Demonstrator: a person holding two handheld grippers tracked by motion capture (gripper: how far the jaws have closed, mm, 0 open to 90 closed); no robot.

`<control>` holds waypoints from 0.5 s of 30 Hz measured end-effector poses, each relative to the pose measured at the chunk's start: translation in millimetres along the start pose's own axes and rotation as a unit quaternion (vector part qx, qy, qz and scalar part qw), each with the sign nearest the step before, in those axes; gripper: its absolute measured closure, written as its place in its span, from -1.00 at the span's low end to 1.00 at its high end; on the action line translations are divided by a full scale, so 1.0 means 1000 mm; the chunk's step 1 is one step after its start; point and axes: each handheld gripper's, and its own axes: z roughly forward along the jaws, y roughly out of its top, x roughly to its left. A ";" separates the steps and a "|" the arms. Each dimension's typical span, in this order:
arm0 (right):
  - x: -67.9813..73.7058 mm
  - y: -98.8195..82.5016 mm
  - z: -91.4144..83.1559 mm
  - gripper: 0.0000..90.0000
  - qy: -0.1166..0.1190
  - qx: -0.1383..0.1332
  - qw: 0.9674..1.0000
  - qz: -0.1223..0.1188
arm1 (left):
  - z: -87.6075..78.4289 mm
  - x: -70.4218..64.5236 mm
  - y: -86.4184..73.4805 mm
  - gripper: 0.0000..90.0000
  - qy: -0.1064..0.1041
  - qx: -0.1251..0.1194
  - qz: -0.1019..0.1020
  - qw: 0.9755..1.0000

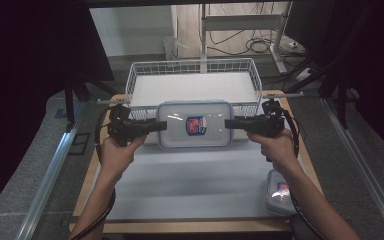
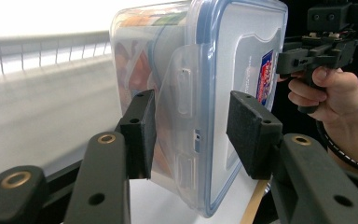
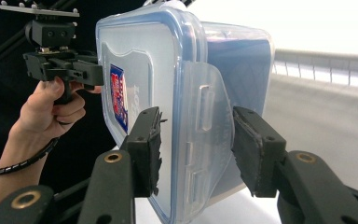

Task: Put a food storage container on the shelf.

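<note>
Left gripper view looks along the left gripper (image 2: pixel 191 135), whose two black jaws stand partly closed on one short end of a clear plastic container (image 2: pixel 200 93): one pad presses the bottom side, the other the lid side, with the end's locking flap between them. Right gripper view gives the mirror of this. The right gripper (image 3: pixel 196 149) has its jaws at about the same half-closed width, clamped across the container's opposite short end (image 3: pixel 168 84), one pad on the blue-rimmed lid, the other on the base, again with a clear flap in the gap.

Beyond each pair of jaws, across the lid with its red and blue label (image 3: pixel 118 95), the other hand (image 3: pixel 46 112) and its gripper show at the far end of the box. High view sets the container (image 1: pixel 195 123) straight between the two grippers, the left one (image 1: pixel 155 125) at its left end and the right one (image 1: pixel 232 123) at its right end, both pointing inward toward each other, lid facing up.

Just past the held box, on the far side from the hands, stands a white wire basket (image 1: pixel 135 75). Under the grippers lies a white mat (image 1: pixel 190 180) on the wooden table (image 1: pixel 300 145). Behind the right gripper, beside the right forearm near the table's front edge, rests a second, smaller lidded container (image 1: pixel 279 192).
</note>
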 end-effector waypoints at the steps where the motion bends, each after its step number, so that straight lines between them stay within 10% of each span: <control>1: 0.001 0.004 0.000 0.18 -0.001 -0.003 1.000 0.000 | -0.001 0.000 0.005 0.19 0.000 -0.002 0.001 1.000; 15: -0.002 0.063 0.003 0.18 -0.008 -0.032 0.999 0.001 | -0.004 0.010 0.060 0.18 0.005 -0.023 -0.007 1.000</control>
